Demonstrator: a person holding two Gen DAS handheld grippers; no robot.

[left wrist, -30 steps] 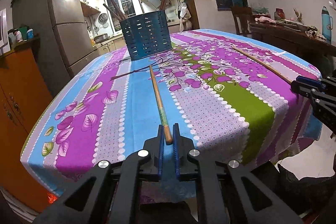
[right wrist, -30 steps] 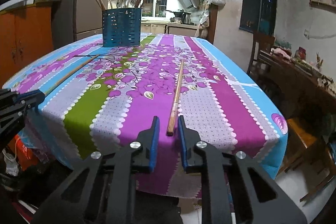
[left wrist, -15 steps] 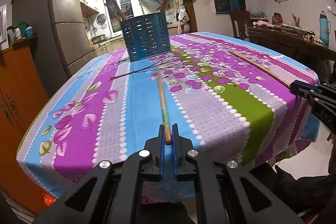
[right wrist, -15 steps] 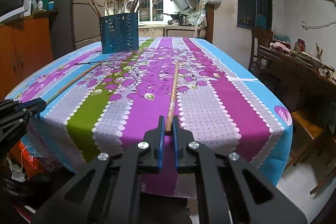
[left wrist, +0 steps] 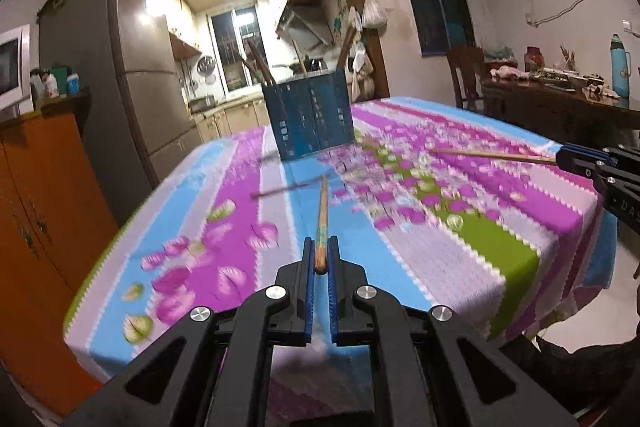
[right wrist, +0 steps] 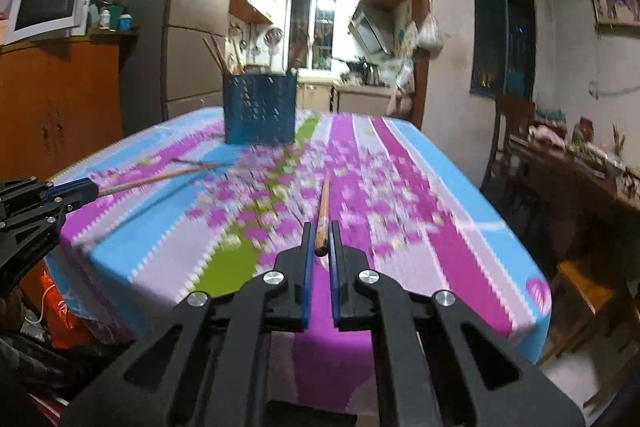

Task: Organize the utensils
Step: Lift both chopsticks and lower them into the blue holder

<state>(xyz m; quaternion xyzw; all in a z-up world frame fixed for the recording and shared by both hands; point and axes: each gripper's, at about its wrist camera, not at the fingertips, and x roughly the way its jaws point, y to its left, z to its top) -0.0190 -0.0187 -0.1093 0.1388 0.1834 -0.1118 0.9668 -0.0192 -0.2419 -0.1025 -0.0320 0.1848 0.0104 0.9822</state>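
Observation:
My left gripper (left wrist: 319,251) is shut on the near end of a wooden chopstick (left wrist: 321,215) that points toward the blue perforated utensil holder (left wrist: 309,118). My right gripper (right wrist: 320,237) is shut on a second wooden chopstick (right wrist: 323,210), also pointing toward the holder (right wrist: 260,108). Both chopsticks are lifted off the floral tablecloth (left wrist: 460,219). The holder stands at the far end of the table with several chopsticks upright in it. Each gripper shows at the edge of the other's view, the right one in the left wrist view (left wrist: 568,158) and the left one in the right wrist view (right wrist: 86,190).
An orange cabinet (left wrist: 44,187) and a grey fridge (left wrist: 116,79) stand left of the table. A dark side table (left wrist: 560,107) with bottles and clutter and a wooden chair (right wrist: 516,123) stand to the right. The table's front edge is just under the grippers.
The right gripper closed on its chopstick. Both grippers rose and tipped up, lifting the chopsticks off the cloth; the holder now sits lower in both views.

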